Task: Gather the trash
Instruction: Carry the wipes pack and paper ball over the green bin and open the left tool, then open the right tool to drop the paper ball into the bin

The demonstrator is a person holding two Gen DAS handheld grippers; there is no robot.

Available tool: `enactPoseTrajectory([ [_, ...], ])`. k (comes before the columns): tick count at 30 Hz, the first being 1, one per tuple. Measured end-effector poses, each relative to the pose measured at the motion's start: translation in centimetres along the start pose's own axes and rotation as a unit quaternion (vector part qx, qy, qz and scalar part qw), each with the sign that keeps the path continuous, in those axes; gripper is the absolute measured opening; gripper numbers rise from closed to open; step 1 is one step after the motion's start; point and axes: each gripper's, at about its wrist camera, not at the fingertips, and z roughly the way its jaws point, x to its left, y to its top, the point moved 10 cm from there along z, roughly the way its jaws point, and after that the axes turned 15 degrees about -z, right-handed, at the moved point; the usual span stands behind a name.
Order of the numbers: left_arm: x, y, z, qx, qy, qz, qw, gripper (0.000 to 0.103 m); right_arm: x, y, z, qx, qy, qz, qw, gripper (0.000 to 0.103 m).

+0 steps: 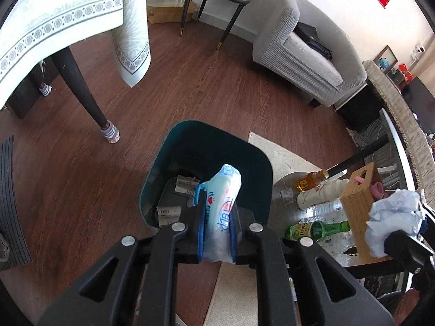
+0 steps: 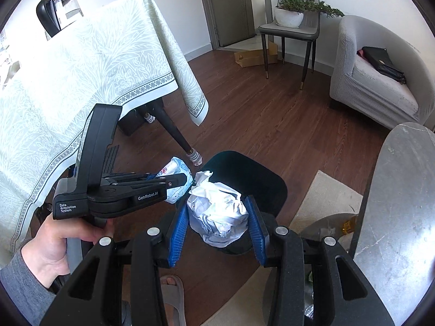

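Landmark: a dark teal waste bin (image 1: 209, 146) stood on the wood floor, its mouth open upward, with printed card and paper scraps (image 1: 185, 186) lying at its bottom. Left gripper (image 1: 217, 225) – jaws nearly together, blue pads clamped on a pale blue-and-white plastic packet (image 1: 224, 190) bearing red and blue print; the packet stood up out of the jaws directly above the bin's opening. Right gripper (image 2: 217, 233) – jaws about half apart, blue pads pressed against both sides of a crumpled white paper ball (image 2: 217, 214), held over the near rim of the bin (image 2: 244, 163). In the right wrist view the left gripper (image 2: 179, 182) sat just left of the paper ball, gripped from below by a hand (image 2: 65, 241) in a grey sleeve. Right of the bin: a cream rug (image 1: 282, 157), and on a low round shelf a cluster of bottles – one amber (image 1: 312, 180), one green (image 1: 318, 229), several clear plastic – beside a wooden box (image 1: 361, 212). Left of the bin: a table leg (image 1: 81, 87) wearing a striped sock, under a pale patterned tablecloth (image 1: 54, 19). Beyond the bin: a grey chair (image 2: 291, 31) carrying a potted plant (image 2: 291, 13), and a grey armchair (image 2: 375, 81) with a black bag (image 2: 380, 62) on its seat.
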Motion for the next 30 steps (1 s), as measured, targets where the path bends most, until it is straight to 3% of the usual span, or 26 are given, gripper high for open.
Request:
enactPoseTrajectory([
  [3, 1.5, -0.3, 1.7, 0.018, 0.007, -0.02, 0.9996, 0.015, 0.4, -0.5, 0.9, 0.012, 0.002, -0.006, 1.0, 0.042],
  [8, 1.8, -0.1, 3.2, 0.031, -0.011, -0.055, 0.998, 0.016, 0.6, -1.1, 2.0, 0.024, 0.003, -0.008, 1.0, 0.042],
  [12, 2.0, 0.0, 3.5, 0.028, -0.009, -0.07, 0.9971, 0.037, 0.6, -1.4, 2.9, 0.034, 0.002, -0.01, 0.999, 0.042],
  [22, 4.1, 1.3, -0.5, -0.009, -0.015, -0.083, 0.9964, 0.05, 0.5, -1.8, 7.7, 0.07, 0.004, -0.007, 0.998, 0.042],
  [30, 4.9, 2.3, -4.2, -0.042, -0.009, -0.045, 0.9981, 0.044, 0.7, -2.5, 12.0, 0.105, 0.006, 0.0, 0.994, 0.042],
])
